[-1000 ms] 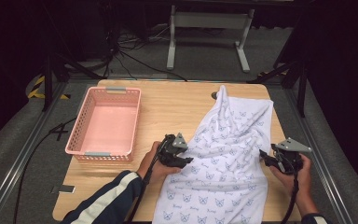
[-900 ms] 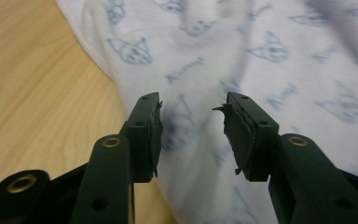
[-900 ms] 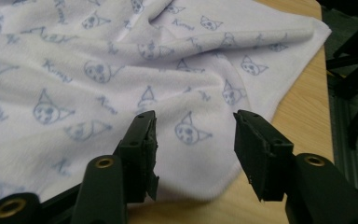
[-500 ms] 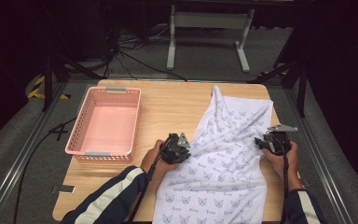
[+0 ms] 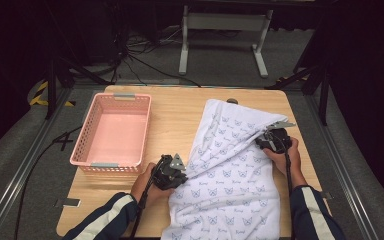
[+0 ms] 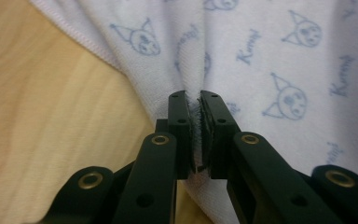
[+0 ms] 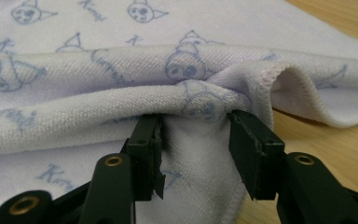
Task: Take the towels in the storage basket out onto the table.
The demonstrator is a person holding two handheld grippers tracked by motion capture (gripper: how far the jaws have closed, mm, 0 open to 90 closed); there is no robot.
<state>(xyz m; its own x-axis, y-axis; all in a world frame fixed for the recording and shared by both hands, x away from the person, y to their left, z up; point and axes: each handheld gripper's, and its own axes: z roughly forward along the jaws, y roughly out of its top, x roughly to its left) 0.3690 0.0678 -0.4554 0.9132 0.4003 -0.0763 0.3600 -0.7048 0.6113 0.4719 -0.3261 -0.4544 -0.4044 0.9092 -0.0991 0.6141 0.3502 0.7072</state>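
A white towel (image 5: 230, 170) printed with blue cat faces lies lengthwise on the right half of the wooden table (image 5: 180, 115). My left gripper (image 5: 179, 176) sits at the towel's left edge, near the table's front. In the left gripper view it (image 6: 193, 100) is shut on the hemmed edge of the towel (image 6: 270, 56). My right gripper (image 5: 268, 141) is at the towel's right edge, farther back. In the right gripper view its jaws (image 7: 193, 126) stand apart, with a bunched fold of the towel (image 7: 121, 93) filling the gap between them.
A pink plastic basket (image 5: 86, 137) with nothing in it stands on the table's left side. Bare wood lies between it and the towel. Beyond the table's far edge are a white stand (image 5: 222, 22) and cables on the dark floor.
My right gripper has moved back and to the left, and the towel's right edge has shifted inward with it. The left gripper has held its place on the left edge.
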